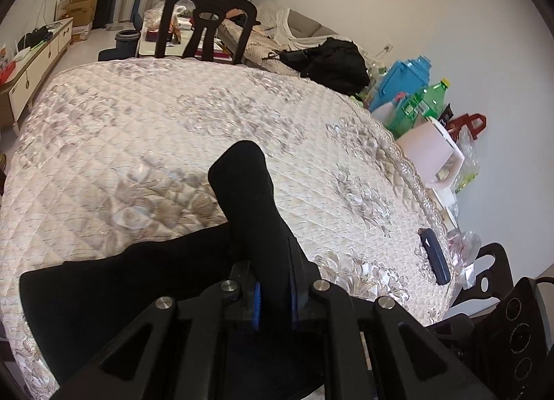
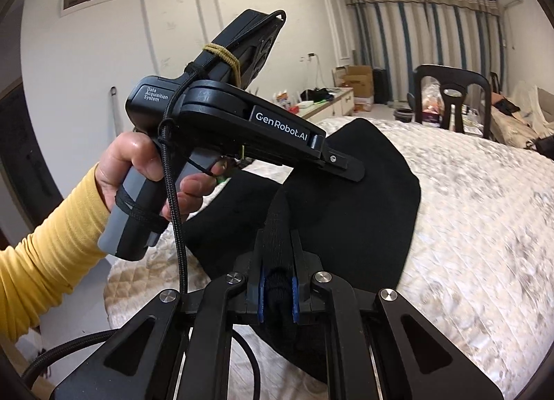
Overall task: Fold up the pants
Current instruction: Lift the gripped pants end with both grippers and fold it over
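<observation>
While both my grippers pinch black pants (image 1: 242,199), left gripper (image 1: 273,292) fingers clamped on cloth, right gripper (image 2: 277,291) likewise, quilted bed (image 1: 138,130) beneath, chair (image 1: 207,19) at twelve o'clock.

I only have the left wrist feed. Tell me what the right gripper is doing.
Observer: The right gripper is shut on a bunched fold of the black pants.
Operator: Report where the left gripper sits from that side.
Observer: The left gripper is above the pants, its tip against the cloth.
Operator: Name what is holding it.
Observer: A bare hand with a yellow sleeve.
</observation>
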The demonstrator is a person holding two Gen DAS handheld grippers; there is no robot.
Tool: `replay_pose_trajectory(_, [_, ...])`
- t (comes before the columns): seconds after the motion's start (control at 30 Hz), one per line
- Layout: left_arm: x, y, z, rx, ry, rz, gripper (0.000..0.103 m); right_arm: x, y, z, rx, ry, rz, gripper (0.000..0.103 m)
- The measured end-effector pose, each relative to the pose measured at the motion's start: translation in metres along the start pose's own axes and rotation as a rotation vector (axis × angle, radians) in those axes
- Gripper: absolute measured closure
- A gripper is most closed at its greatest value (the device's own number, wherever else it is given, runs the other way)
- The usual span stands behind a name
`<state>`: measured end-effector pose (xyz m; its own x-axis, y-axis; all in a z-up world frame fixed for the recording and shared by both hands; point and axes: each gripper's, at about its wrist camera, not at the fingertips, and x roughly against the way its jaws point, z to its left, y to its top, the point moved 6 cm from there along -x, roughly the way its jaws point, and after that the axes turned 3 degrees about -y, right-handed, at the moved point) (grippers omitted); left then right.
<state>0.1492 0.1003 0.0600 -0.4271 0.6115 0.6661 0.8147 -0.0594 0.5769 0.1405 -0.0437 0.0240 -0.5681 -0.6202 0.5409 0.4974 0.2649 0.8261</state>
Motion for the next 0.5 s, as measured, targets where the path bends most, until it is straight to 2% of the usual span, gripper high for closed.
replay_pose_trajectory(0.5, [0.046, -0.010, 0.057, 0.083, 0.026, -0.093, 0.090, -0.039, 0.016, 0.037, 0.082, 0.118, 0.014, 0.093])
